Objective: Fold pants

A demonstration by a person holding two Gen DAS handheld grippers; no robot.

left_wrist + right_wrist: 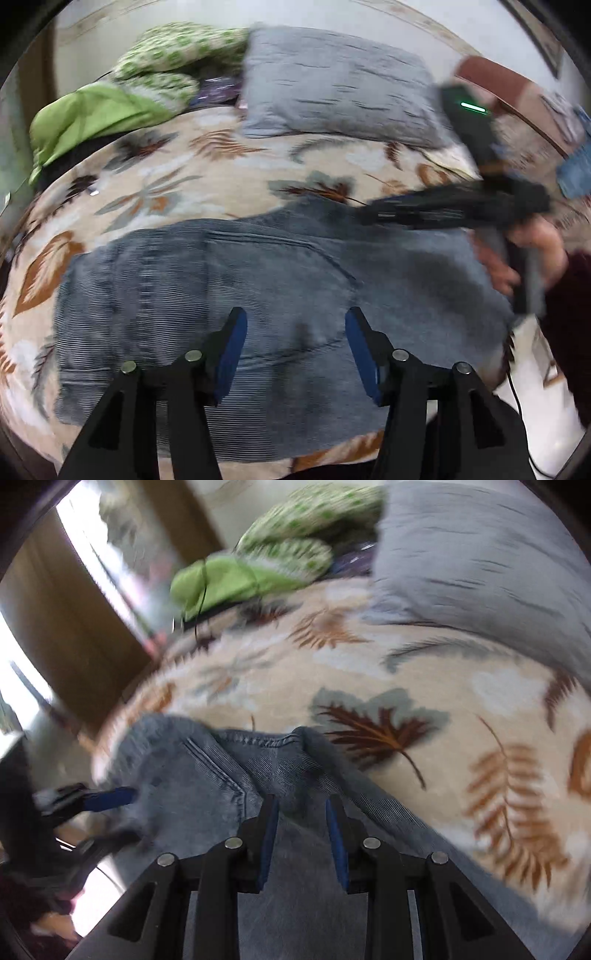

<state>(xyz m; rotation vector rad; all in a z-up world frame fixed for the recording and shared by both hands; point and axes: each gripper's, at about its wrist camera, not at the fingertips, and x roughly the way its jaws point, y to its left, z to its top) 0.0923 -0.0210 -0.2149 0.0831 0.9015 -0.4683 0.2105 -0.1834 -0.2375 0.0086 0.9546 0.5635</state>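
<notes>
pants: the grey-blue jeans [258,295] lie flat on the bed, filling the lower middle of the left wrist view, already doubled into a broad pad, as far as I can judge

long axis: it runs left to right across that frame, with a stitched seam arcing from the upper middle down toward the right

left gripper: the left gripper [293,328] hangs at the bottom centre over the near half of the cloth, blue pads apart, nothing pinched between them

right gripper: the right gripper [301,812] sits at the bottom centre of its own view, pads a narrow way apart over a puckered ridge of denim; whether they bite the cloth I cannot tell through the blur

which hand is nearer: the right one reaches the far hem [258,740] and its fold; the left one is placed for the near edge and the left end

coming move: probably another fold along the short way, so each tool needs an end of the pad

around: grey pillow [332,81] at the upper middle, green bedding [110,103] at the upper left, both well apart from the jeans

bedspread: the leaf-patterned bedspread [166,173] lies bare beyond the jeans

in the way: nothing on the cloth itself; a trailing black cable [517,398] at the lower right hangs near the bed edge
</notes>
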